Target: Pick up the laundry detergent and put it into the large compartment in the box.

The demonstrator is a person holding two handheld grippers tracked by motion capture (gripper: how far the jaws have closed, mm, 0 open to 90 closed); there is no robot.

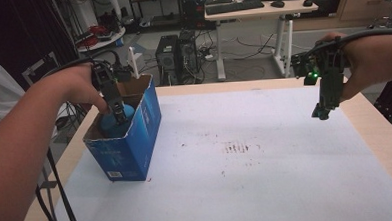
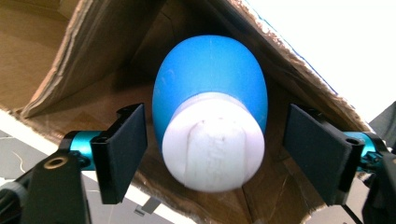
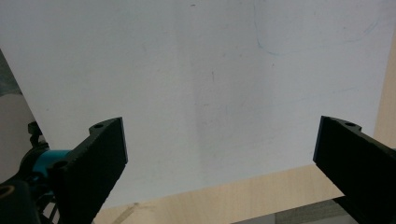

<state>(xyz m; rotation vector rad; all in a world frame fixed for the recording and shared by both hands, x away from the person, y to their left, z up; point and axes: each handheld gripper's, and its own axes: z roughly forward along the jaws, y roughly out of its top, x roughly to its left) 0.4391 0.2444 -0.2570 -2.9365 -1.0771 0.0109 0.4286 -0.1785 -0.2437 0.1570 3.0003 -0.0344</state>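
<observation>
A blue bottle (image 2: 210,79) with a white cap (image 2: 212,144) stands inside an open blue cardboard box (image 1: 135,138) near the left edge of the counter (image 1: 267,187). In the left gripper view its long axis runs away from the camera into the box, cap end nearest the lens and the rounded blue body pointing toward the brown cardboard floor; in the high view it shows as a blue dome just below the rim, so it probably stands close to upright, though the walls hide its base. The box holds the bottle; whether anything else lies under it cannot be told.

The left tongs (image 2: 215,154) reach down into the box. The left gripper view shows what the high view does not: both black pads stand off the cap with a gap on either side, so these tongs are open around it, gripping nothing.

The right tongs (image 3: 219,158) hang over the white sheet (image 3: 187,70) at the counter's right side, jaws spread wide with nothing between them.
</observation>
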